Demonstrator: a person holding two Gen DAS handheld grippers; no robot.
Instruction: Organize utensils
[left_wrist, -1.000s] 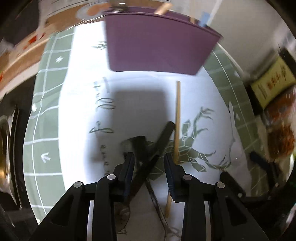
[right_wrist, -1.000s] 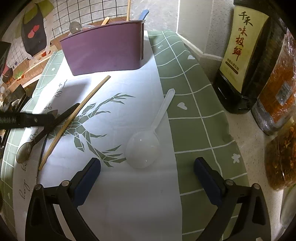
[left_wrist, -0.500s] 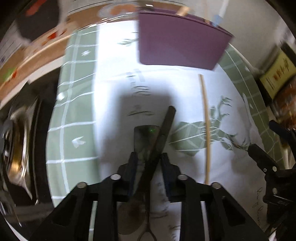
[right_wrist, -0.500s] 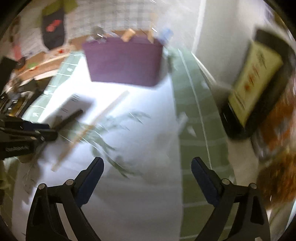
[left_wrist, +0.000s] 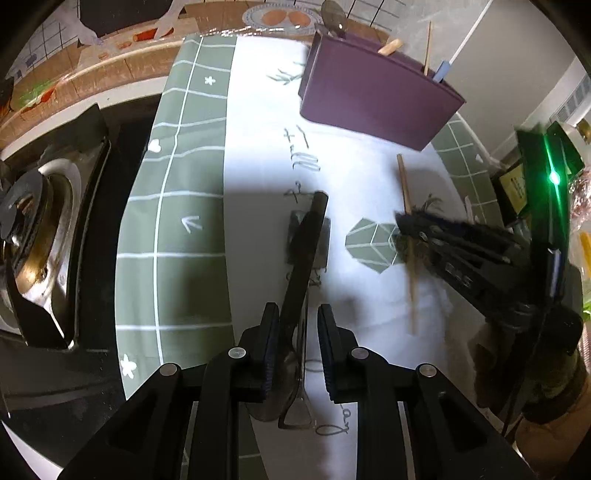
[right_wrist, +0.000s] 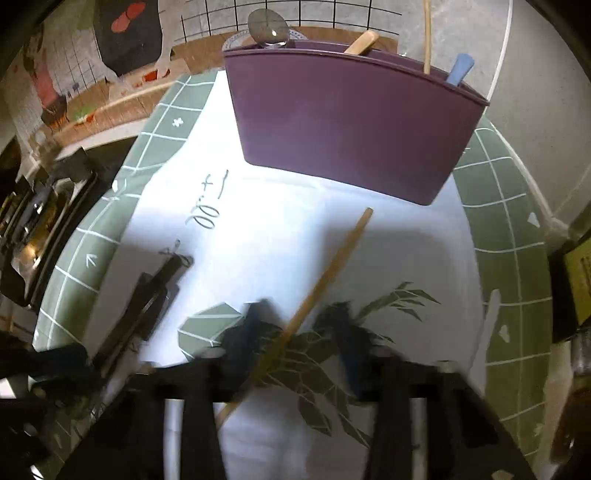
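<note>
A purple utensil holder (left_wrist: 376, 99) stands at the back of the mat, with several utensils in it; it also shows in the right wrist view (right_wrist: 351, 122). My left gripper (left_wrist: 298, 345) has its fingers astride a black-handled utensil (left_wrist: 304, 258) lying on the mat, with a gap on the right side. A metal spoon (left_wrist: 280, 398) lies under it. My right gripper (right_wrist: 295, 328) is open, blurred, and straddles a wooden chopstick (right_wrist: 314, 291) on the mat. The chopstick also shows in the left wrist view (left_wrist: 406, 236). A white plastic spoon (right_wrist: 487, 332) lies to the right.
A green and white printed mat (left_wrist: 173, 240) covers the counter. A gas stove (left_wrist: 40, 229) sits at the left. A dark sauce bottle (right_wrist: 576, 280) stands at the right edge. A tiled wall is behind the holder.
My right gripper has swung left from the white spoon and come down over the chopstick. My left gripper has stayed around the black handle, with its fingers a little wider than half a second ago.
</note>
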